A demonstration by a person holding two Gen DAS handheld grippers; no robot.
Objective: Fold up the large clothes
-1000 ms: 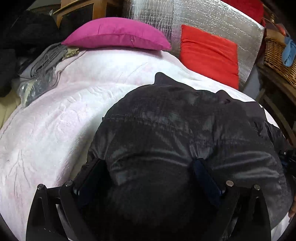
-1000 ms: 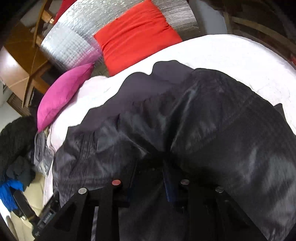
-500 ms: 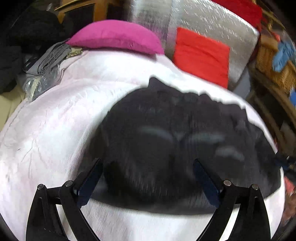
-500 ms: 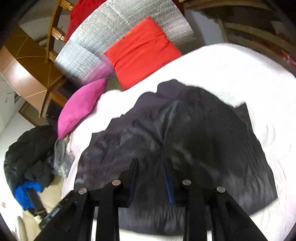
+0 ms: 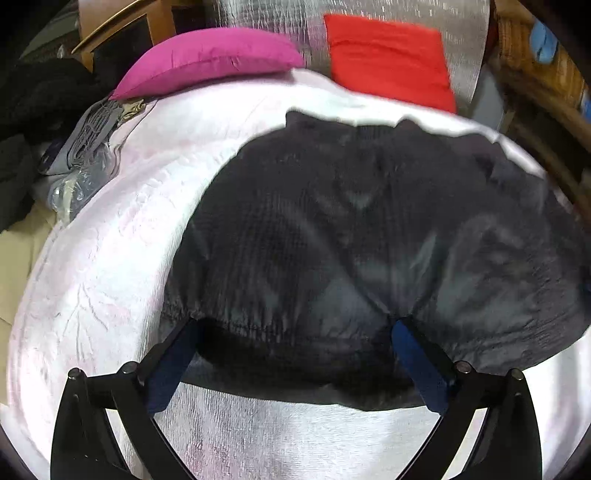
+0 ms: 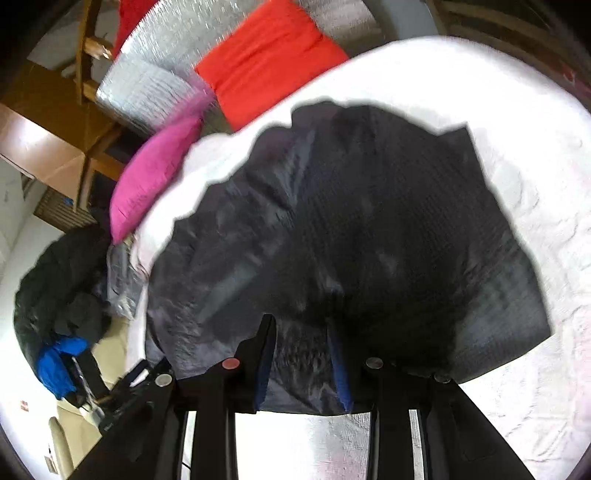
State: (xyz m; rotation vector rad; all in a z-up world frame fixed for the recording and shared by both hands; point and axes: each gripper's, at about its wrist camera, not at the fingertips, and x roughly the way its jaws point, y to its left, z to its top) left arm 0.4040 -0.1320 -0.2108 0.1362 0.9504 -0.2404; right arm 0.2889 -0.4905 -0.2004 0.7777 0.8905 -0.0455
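Observation:
A dark, shiny quilted jacket [image 5: 351,229] lies spread on the white bedcover [image 5: 110,258], with its near hem toward me. My left gripper [image 5: 295,325] hangs over that hem. Its jaws are very wide and still opening, and its blue pads [image 5: 417,362] stand clear of the cloth on both sides. In the right wrist view the same jacket [image 6: 351,221] fills the middle. My right gripper [image 6: 299,325] hovers at the near edge with a narrow gap, and its jaws are opening. Fabric shows between the fingers, but the pads do not press it.
A pink pillow [image 5: 210,59] and a red cushion [image 5: 388,55] lean on a silver foil panel [image 5: 277,14] at the head of the bed. Dark clothes [image 6: 55,288] and grey folded items [image 5: 85,147] are piled on the left. A wicker basket [image 5: 535,55] stands on the right.
Both grippers have drawn back and lifted off the jacket, so its near hem and the white cover below it now show. The right jaws have widened a little.

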